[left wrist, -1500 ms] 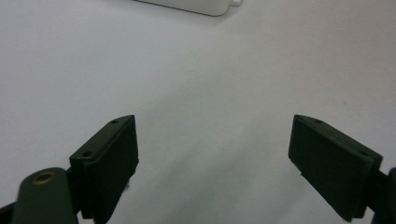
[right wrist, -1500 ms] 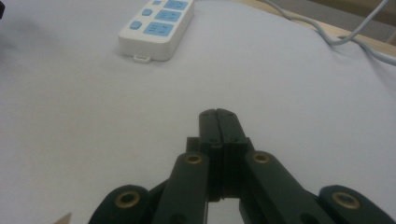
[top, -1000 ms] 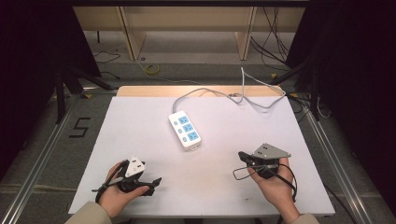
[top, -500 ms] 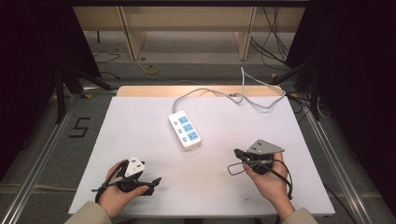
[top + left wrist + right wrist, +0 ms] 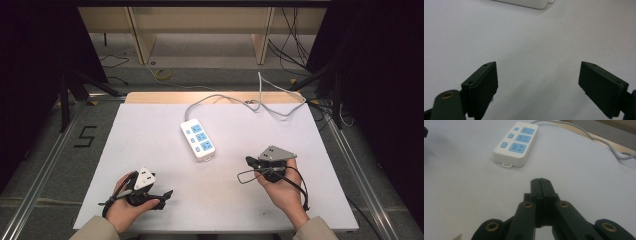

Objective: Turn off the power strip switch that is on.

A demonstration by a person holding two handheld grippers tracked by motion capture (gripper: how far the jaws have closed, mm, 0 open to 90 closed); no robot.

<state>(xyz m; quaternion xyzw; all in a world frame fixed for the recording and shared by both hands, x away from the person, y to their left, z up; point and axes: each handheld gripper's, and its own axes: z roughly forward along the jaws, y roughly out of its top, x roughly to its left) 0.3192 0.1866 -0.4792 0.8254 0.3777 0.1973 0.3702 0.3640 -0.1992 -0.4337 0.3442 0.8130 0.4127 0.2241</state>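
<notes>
A white power strip (image 5: 198,139) with blue sockets lies mid-table, its grey cable (image 5: 235,99) running to the far edge. My left gripper (image 5: 156,189) rests near the front left in a hand. In the left gripper view it (image 5: 537,67) stands open, with bare table between the jaws and the strip's edge (image 5: 524,3) far ahead. My right gripper (image 5: 248,161) is held at the front right, pointing left towards the strip. In the right gripper view it (image 5: 540,180) is shut on nothing, a short way from the strip (image 5: 516,143).
The white table top (image 5: 150,135) has a wooden strip along its far edge (image 5: 165,96). The grey cable (image 5: 604,142) loops at the far right. Beyond the table are a wooden shelf frame (image 5: 200,20), floor cables and dark curtains at both sides.
The right gripper has shifted slightly left and towards the strip. The left gripper and the power strip have stayed put.
</notes>
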